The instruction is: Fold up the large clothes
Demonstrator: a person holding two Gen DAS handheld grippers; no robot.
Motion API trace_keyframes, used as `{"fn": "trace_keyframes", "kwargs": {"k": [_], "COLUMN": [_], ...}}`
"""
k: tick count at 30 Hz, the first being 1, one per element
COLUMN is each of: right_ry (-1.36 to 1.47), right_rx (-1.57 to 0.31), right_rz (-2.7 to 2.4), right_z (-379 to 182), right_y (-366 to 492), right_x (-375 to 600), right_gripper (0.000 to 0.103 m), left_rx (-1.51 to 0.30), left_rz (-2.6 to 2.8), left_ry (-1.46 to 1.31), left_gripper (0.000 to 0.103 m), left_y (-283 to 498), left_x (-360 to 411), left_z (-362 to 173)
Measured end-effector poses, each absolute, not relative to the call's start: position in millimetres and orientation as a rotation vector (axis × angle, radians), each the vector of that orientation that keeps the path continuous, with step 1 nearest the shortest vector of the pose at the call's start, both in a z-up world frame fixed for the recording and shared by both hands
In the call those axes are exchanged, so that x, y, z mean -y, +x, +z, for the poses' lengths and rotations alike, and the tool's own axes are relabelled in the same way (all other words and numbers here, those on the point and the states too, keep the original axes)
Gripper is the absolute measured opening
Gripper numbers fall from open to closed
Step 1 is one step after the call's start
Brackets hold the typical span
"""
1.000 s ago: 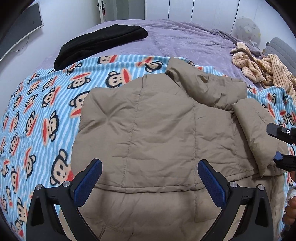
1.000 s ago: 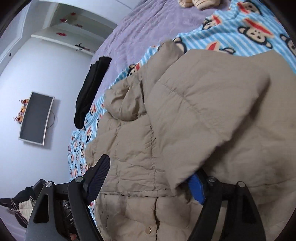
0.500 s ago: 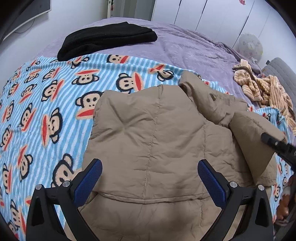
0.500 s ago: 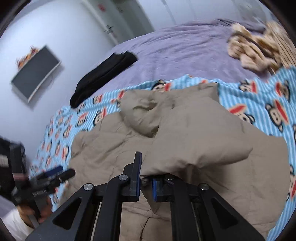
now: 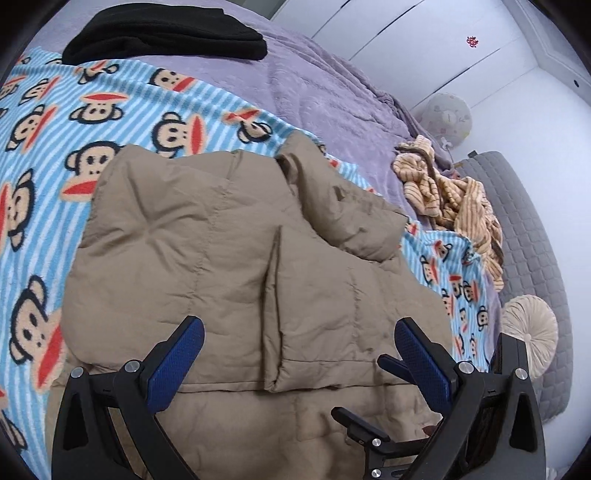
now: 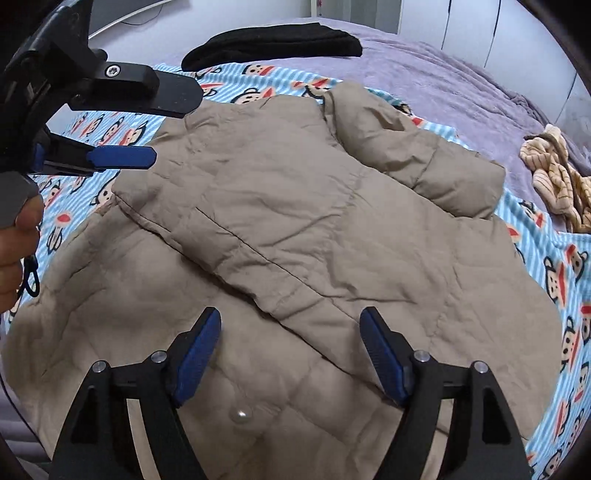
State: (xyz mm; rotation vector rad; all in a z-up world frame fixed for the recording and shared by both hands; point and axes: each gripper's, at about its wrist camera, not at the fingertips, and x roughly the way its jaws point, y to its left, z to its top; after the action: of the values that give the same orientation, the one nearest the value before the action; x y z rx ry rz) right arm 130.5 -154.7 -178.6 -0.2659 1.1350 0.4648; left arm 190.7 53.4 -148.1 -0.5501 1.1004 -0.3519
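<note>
Our right claw (image 6: 291, 354) has let go of the sleeve (image 6: 295, 236) that it was pinching a moment ago. Now its blue pads stand wide apart and hold nothing, and it hangs just above the near part of the tan puffy coat (image 5: 207, 258). The sleeve now lies flat across the middle of the coat, so this side is folded in. Our left claw (image 5: 299, 354) is spread open and empty too, as it was before, and it hovers over the near edge of the coat. The coat lies spread out on the monkey blanket (image 5: 92, 110) on the bed, with its hood (image 5: 351, 218) bunched at the far side. A black garment (image 5: 166, 33) lies well beyond the coat, and a striped yellow cloth (image 5: 450, 195) is off past the hood. We think the bottom part of the coat needs folding up next, and puffy cloth likes to spring back open.
</note>
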Motion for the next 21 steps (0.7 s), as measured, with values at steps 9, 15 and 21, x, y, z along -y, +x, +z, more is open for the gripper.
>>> {"fn": "trace_keyframes", "kwargs": {"k": [9, 15, 21], "right_ry": [0.242, 0.368, 0.209], "right_rx": [-1.248, -1.245, -1.142], "right_rz": [0.185, 0.051, -0.046], "right_z": [-185, -209, -197], "right_y": [99, 96, 131], "right_x": [321, 374, 380], "right_gripper": [0.036, 0.018, 0.017], "left_rx": [-1.228, -1.292, -1.207], "left_rz": [-0.381, -0.448, -0.395], "left_ry": [-0.448, -0.385, -0.39], "left_gripper": [0.102, 0.018, 0.013], "left_y": [214, 222, 226], "left_x": [-13, 28, 25], "left_z": [-186, -202, -181]}}
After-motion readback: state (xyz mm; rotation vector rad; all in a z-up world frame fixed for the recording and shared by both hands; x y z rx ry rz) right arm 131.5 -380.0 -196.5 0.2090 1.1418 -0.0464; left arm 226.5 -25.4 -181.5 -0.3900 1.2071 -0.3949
